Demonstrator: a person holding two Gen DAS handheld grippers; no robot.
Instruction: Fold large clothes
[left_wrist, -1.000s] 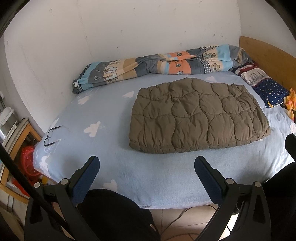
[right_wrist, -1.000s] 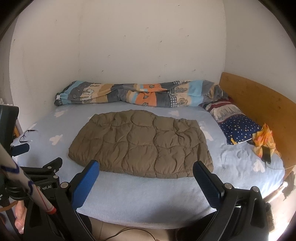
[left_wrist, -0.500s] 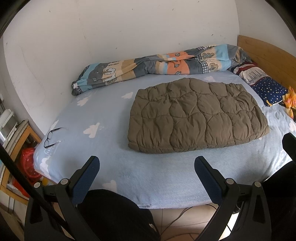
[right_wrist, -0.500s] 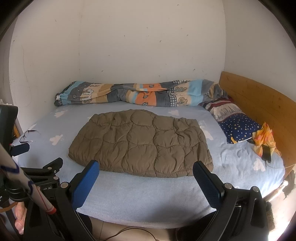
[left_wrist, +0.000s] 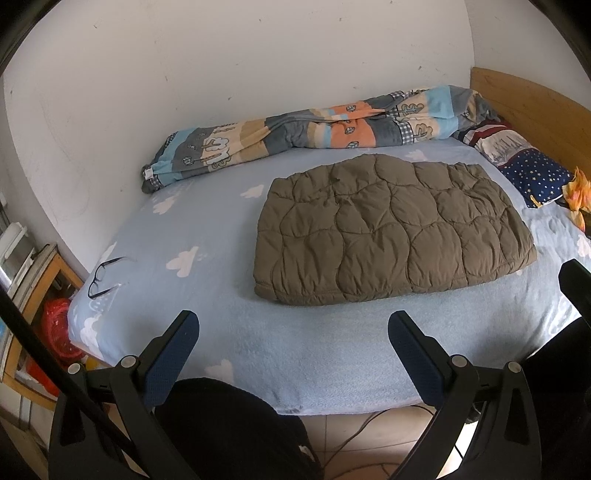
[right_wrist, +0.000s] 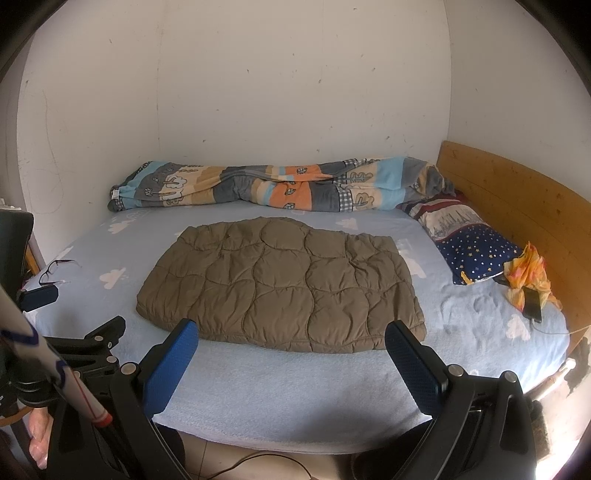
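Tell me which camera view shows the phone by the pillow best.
The right wrist view. There the phone lies in plain sight on the blue sheet, under the orange cloth beside the starry pillow. The left wrist view shows only the cloth at its right edge; no phone can be made out.

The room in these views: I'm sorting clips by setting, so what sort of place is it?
Most likely a home bedroom. A bed with a cloud-print sheet fills it, with a wooden headboard, a starry pillow and a rolled patterned duvet. A brown quilted garment lies folded on the sheet.
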